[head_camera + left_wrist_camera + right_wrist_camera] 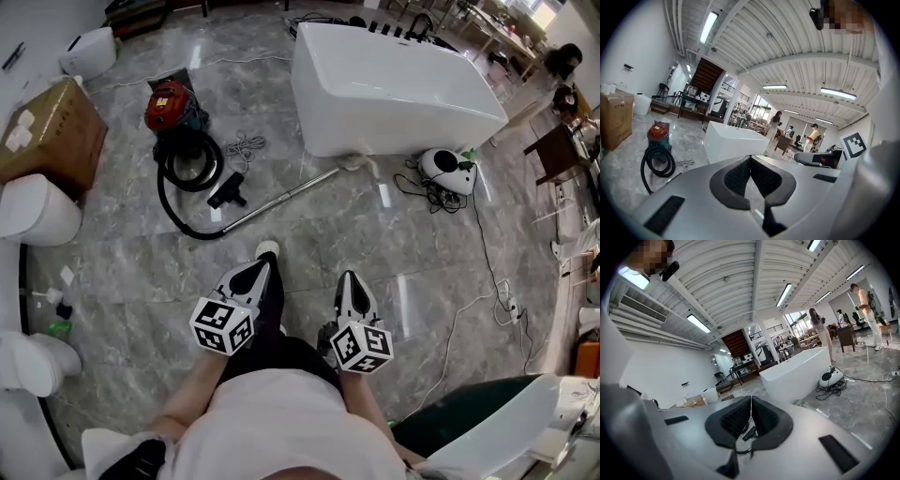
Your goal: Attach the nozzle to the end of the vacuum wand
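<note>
Left tool and right tool, jaws together, bear square-marker cubes.

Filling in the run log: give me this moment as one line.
left gripper: shut, empty | right gripper: shut, empty | nozzle: on floor, unattached | wand: on floor

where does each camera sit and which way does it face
Head view: on the person's head, facing steeply down at vacuum, wand and nozzle; shows torso, left gripper, right gripper.
Left gripper view: on that gripper, facing the bathtub; shows its shut jaws.
Right gripper view: on that gripper, facing the bathtub; shows its shut jaws.
All three share the bathtub.
</note>
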A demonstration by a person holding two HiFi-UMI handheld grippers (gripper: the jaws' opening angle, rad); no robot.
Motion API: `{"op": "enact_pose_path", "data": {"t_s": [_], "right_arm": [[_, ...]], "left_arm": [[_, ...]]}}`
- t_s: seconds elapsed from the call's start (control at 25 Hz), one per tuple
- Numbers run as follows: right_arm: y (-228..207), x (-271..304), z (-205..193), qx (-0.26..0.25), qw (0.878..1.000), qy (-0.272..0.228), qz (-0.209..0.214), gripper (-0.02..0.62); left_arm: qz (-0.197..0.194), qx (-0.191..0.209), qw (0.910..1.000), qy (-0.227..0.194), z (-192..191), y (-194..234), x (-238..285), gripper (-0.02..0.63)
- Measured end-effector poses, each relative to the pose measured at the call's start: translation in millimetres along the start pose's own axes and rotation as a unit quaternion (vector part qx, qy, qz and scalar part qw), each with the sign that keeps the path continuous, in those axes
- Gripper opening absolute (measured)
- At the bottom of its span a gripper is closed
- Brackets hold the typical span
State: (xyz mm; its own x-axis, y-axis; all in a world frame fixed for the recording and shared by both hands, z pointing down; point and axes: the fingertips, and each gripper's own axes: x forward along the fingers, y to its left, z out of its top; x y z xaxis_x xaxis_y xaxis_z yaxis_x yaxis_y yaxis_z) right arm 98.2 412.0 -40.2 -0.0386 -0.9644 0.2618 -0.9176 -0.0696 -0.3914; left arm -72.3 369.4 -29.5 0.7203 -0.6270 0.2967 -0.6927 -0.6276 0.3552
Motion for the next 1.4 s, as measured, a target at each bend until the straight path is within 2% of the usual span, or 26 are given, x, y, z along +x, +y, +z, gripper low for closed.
{"op": "enact_pose_path", "data": {"t_s": [0.32,0.52,0.84,1.0,1.24,1.4], "right_arm": [[-4.3,43.7,6.5,-0.003,1.0,0.011,-0.003,0.015],[-2.8,87.1,18.5,-0.006,1.0,0.014,-0.003,0.015],[1.0,177.8,54.4,-0.012,1.0,0.022,-0.01,0.015],[0.9,227.0,76.8,-0.011,1.0,0.009,-0.013,0.015],[9.9,295.5,99.4,-0.046,0.999,0.001,0.026,0.015],[12.6,328.2,109.1,-0.055,0.998,-0.011,0.033,0.015]], "left_arm": [[-0.008,-0.006,0.9999,0.001,19.0,22.0,42.3,0.009],[-0.003,-0.014,0.9999,0.007,34.9,52.9,70.8,0.008],[-0.01,-0.017,0.9998,0.008,93.4,108.2,135.2,0.008],[-0.015,-0.01,0.9998,0.01,119.5,135.9,167.8,0.008],[-0.016,-0.005,0.9998,0.012,146.8,182.6,204.5,0.009],[-0.023,0.005,0.9996,0.015,158.7,207.9,223.3,0.008]]}}
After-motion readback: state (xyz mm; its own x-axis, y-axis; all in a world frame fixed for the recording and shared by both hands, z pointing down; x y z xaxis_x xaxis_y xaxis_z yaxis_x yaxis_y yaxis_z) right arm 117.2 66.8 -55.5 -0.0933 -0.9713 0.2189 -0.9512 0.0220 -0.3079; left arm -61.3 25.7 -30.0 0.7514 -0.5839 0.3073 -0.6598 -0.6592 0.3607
